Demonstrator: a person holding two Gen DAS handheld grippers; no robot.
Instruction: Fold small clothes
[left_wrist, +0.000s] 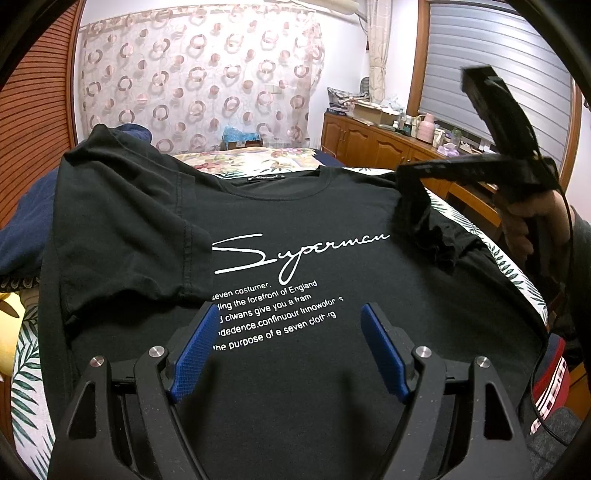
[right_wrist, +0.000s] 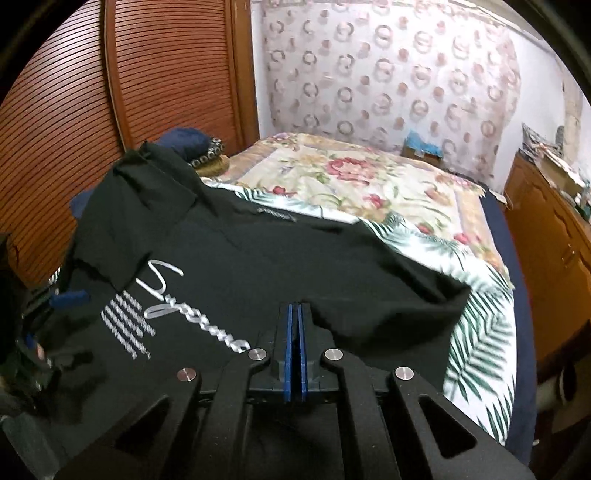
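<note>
A black T-shirt (left_wrist: 295, 229) with white "Superman" print lies face up on the bed. Its left sleeve (left_wrist: 125, 236) is folded in over the chest. My left gripper (left_wrist: 290, 314) is open and empty, hovering above the printed text. My right gripper (left_wrist: 404, 173) is at the shirt's right shoulder, shut on the right sleeve (left_wrist: 424, 221) and lifting it off the bed. In the right wrist view the right gripper (right_wrist: 294, 310) has its blue pads pressed together on the black fabric (right_wrist: 369, 295), and the shirt (right_wrist: 221, 258) spreads out to the left.
The bed has a leaf-print sheet (right_wrist: 480, 332) and a floral quilt (right_wrist: 369, 177) beyond the shirt. A dark blue cloth (left_wrist: 22, 229) lies at the left. A wooden cabinet (left_wrist: 369, 144) with clutter stands at the right. A louvred wooden door (right_wrist: 110, 110) is at the left.
</note>
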